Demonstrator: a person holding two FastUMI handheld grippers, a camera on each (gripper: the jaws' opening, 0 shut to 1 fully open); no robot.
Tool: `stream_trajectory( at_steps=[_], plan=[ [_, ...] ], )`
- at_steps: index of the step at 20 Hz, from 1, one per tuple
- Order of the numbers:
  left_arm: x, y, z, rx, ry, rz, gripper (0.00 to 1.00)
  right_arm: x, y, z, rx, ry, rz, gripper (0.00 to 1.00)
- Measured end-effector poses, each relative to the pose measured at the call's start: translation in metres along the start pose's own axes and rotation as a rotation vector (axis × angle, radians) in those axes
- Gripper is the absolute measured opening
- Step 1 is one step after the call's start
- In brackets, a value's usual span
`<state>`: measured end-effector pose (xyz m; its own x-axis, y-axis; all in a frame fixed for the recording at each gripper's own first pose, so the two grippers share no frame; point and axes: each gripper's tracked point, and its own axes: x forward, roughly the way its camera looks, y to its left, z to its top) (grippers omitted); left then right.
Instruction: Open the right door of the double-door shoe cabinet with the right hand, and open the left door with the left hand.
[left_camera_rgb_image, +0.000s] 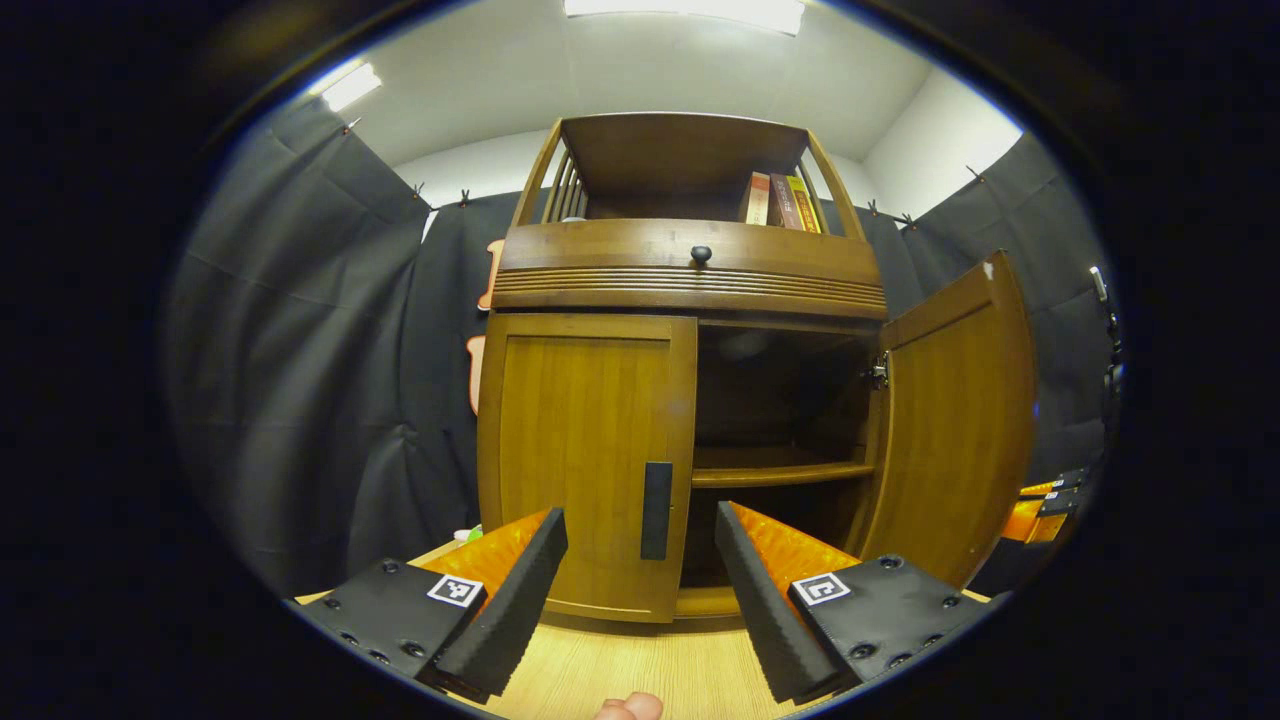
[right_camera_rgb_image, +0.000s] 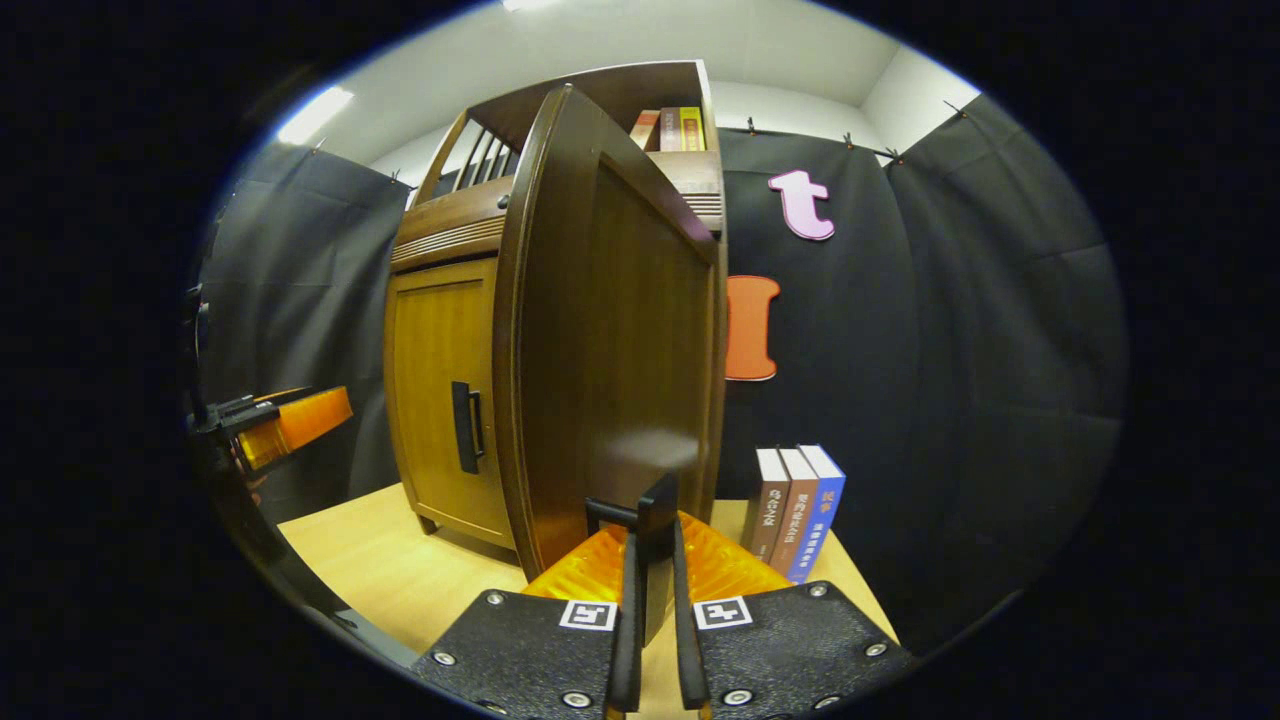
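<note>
The wooden shoe cabinet stands on a light wood table. Its left door is closed, with a dark vertical handle at its inner edge. My left gripper is open a short way in front of that handle, touching nothing. The right door is swung wide open, baring dark shelves. In the right gripper view the open right door fills the middle, and my right gripper is shut on its handle. The left door's handle and my left gripper appear at the left.
Several books stand on the cabinet's top shelf above a drawer with a round knob. Three books stand upright on the table right of the cabinet. Black cloth walls close in all around.
</note>
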<state>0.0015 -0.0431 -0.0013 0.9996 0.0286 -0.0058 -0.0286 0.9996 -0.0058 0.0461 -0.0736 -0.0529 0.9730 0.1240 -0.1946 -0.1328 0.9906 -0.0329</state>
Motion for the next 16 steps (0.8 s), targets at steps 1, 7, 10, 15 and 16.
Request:
stream_trajectory(
  at_steps=[1, 7, 10, 15, 16],
  plan=[
    [-0.001, 0.0, -0.001, 0.0, 0.006, 0.005, 0.95, -0.002, -0.008, -0.001, 0.01, 0.001, -0.01, 0.13],
    [-0.007, 0.005, -0.001, 0.009, 0.01, 0.026, 0.95, -0.013, -0.038, -0.006, -0.048, -0.018, 0.004, 0.08],
    [-0.012, 0.005, -0.002, 0.011, 0.012, 0.024, 0.95, -0.011, -0.048, -0.008, -0.079, -0.017, 0.036, 0.08],
    [-0.013, 0.006, -0.004, -0.003, 0.016, 0.018, 0.95, -0.013, -0.063, -0.009, -0.141, -0.03, 0.112, 0.08],
    [-0.012, 0.007, -0.003, -0.004, 0.018, 0.014, 0.95, -0.013, -0.065, -0.008, -0.137, -0.033, 0.119, 0.08]
  ],
)
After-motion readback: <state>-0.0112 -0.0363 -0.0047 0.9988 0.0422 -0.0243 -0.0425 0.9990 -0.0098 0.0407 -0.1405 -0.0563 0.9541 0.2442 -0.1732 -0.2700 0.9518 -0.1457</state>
